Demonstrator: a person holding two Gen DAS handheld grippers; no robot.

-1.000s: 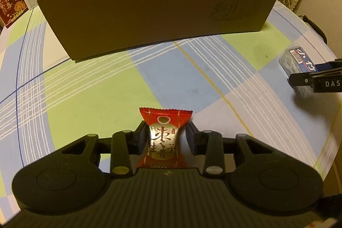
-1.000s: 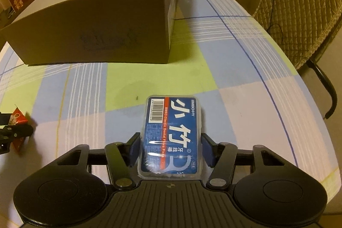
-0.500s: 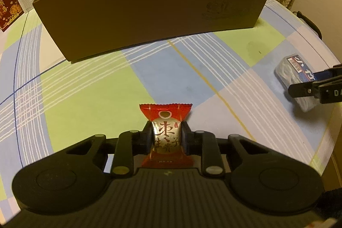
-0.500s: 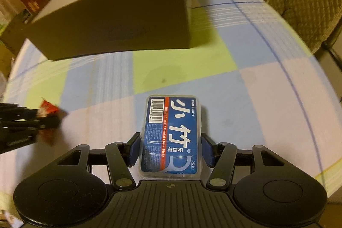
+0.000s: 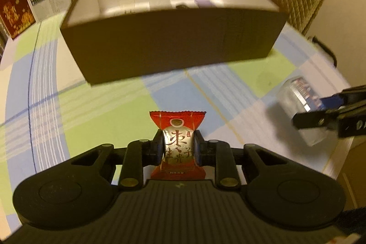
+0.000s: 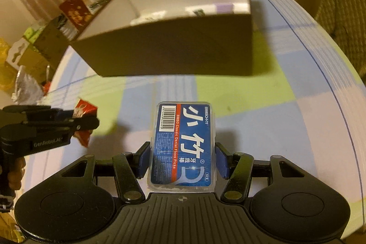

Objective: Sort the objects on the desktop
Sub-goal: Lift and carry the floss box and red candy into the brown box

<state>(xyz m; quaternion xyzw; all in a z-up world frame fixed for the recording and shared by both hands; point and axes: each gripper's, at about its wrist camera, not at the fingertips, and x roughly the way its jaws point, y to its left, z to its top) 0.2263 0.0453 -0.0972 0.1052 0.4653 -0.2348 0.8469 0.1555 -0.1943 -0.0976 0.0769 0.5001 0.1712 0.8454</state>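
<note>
Two items held: left gripper (image 5: 178, 149) pinches candy packet (image 5: 178, 143), right gripper (image 6: 183, 159) clamps floss box (image 6: 184, 145); we should clear the carton (image 5: 160, 52) rim at 12 o'clock before releasing.

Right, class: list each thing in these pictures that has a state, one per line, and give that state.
Left gripper: shut on the candy.
Candy: held, lifted off the table.
Right gripper: shut on the floss box.
Floss box: closed, held above the table.
Cardboard box: open-topped, items inside.
</note>
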